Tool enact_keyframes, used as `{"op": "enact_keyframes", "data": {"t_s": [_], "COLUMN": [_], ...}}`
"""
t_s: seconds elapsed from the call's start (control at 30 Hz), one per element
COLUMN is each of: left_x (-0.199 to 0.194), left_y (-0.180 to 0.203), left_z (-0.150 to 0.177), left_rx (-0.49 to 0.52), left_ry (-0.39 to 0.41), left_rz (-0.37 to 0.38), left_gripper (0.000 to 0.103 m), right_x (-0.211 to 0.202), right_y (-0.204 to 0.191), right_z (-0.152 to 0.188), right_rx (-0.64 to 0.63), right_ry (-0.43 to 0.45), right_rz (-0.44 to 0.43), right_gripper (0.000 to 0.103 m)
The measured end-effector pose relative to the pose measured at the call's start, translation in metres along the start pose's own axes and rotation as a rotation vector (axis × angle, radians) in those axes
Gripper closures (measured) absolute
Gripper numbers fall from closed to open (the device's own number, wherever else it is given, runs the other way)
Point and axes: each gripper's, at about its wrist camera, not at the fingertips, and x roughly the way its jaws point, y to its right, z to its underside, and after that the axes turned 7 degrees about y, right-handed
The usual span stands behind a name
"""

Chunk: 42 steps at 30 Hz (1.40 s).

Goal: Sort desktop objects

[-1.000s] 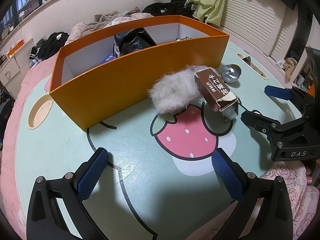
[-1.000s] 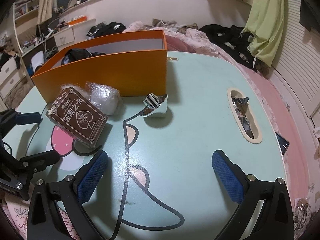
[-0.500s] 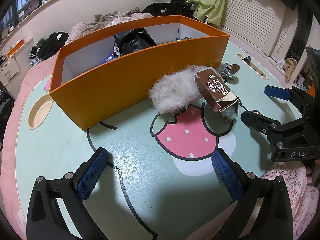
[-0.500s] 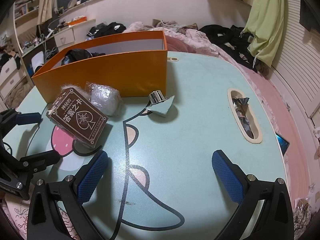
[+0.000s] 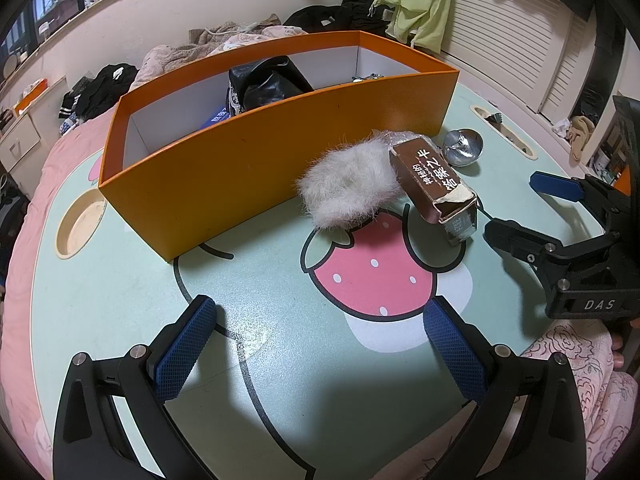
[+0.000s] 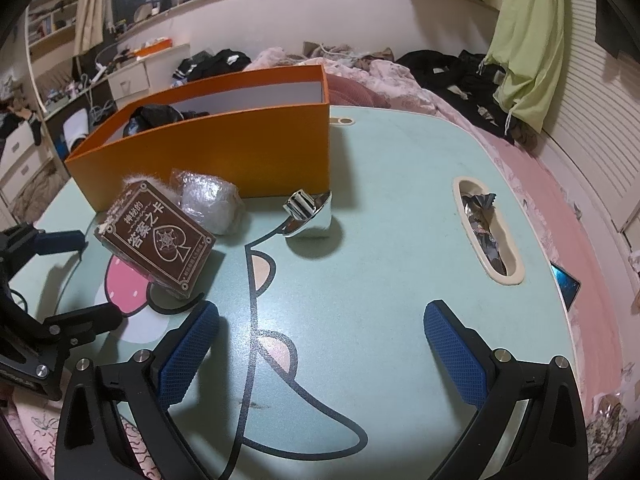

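An orange box [image 5: 256,152] stands on the mint table [image 5: 280,340] with a black bag [image 5: 268,84] inside; it also shows in the right wrist view [image 6: 224,148]. In front of it lie a white fluffy puff [image 5: 352,184], a brown card box [image 5: 436,184] [image 6: 160,236], a clear-wrapped bundle [image 6: 208,204] and a shiny metal top [image 5: 463,147] [image 6: 310,216]. My left gripper [image 5: 320,340] is open and empty, short of the puff. My right gripper [image 6: 320,348] is open and empty, short of the top; it also shows in the left wrist view [image 5: 532,208].
The table has a round cup recess [image 5: 78,228] at the left and an oval slot [image 6: 486,228] holding wrappers at the right. A bed with clothes lies behind the table. A pink floral sleeve [image 5: 580,360] is at the right edge.
The metal top has rolled or wobbled on the table beside the orange box and now lies tilted. Both grippers have stayed where they were.
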Motion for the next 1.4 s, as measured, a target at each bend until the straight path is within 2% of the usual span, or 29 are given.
{"op": "enact_keyframes", "data": {"t_s": [0.23, 0.4, 0.57, 0.63, 0.67, 0.73, 0.77, 1.0, 1.13, 1.2, 1.3, 1.4], "left_x": [-0.001, -0.001, -0.001, -0.001, -0.001, 0.0, -0.001, -0.004, -0.017, -0.026, -0.033, -0.03], "left_y": [0.0, 0.0, 0.003, 0.002, 0.003, 0.003, 0.003, -0.006, -0.019, -0.021, -0.021, -0.011], "left_z": [0.0, 0.0, 0.0, 0.0, 0.0, 0.0, 0.0, -0.001, -0.009, -0.011, -0.02, -0.03], "left_rx": [0.0, 0.0, -0.003, -0.003, -0.005, -0.005, -0.005, -0.036, -0.099, -0.127, -0.188, -0.202], "left_ry": [0.0, 0.0, 0.001, 0.002, 0.003, 0.003, 0.003, 0.017, 0.071, 0.104, 0.131, 0.127], "left_rz": [0.0, 0.0, -0.002, -0.003, -0.004, -0.004, -0.004, 0.014, 0.061, 0.11, 0.225, 0.31], "left_gripper": [0.0, 0.0, 0.0, 0.0, 0.0, 0.0, 0.0, 0.0, 0.0, 0.0, 0.004, 0.015], "right_x": [-0.007, -0.005, 0.017, 0.024, 0.028, 0.034, 0.037, 0.025, 0.011, 0.005, -0.004, -0.01], "right_y": [0.005, 0.007, 0.021, 0.023, 0.022, 0.021, 0.02, 0.026, 0.027, 0.026, 0.023, 0.02], "right_z": [-0.008, -0.034, -0.056, -0.06, -0.062, -0.063, -0.062, -0.056, -0.05, -0.045, -0.037, -0.034], "right_rx": [0.032, 0.062, 0.181, 0.196, 0.2, 0.195, 0.191, 0.2, 0.201, 0.191, 0.177, 0.175], "right_ry": [0.041, 0.094, 0.059, 0.039, 0.03, 0.008, -0.004, 0.049, 0.088, 0.098, 0.112, 0.122], "right_rz": [-0.033, -0.057, -0.101, -0.102, -0.104, -0.118, -0.124, -0.159, -0.169, -0.17, -0.16, -0.151], "right_gripper": [0.011, 0.021, 0.025, 0.03, 0.037, 0.058, 0.075, 0.076, 0.076, 0.076, 0.076, 0.076]}}
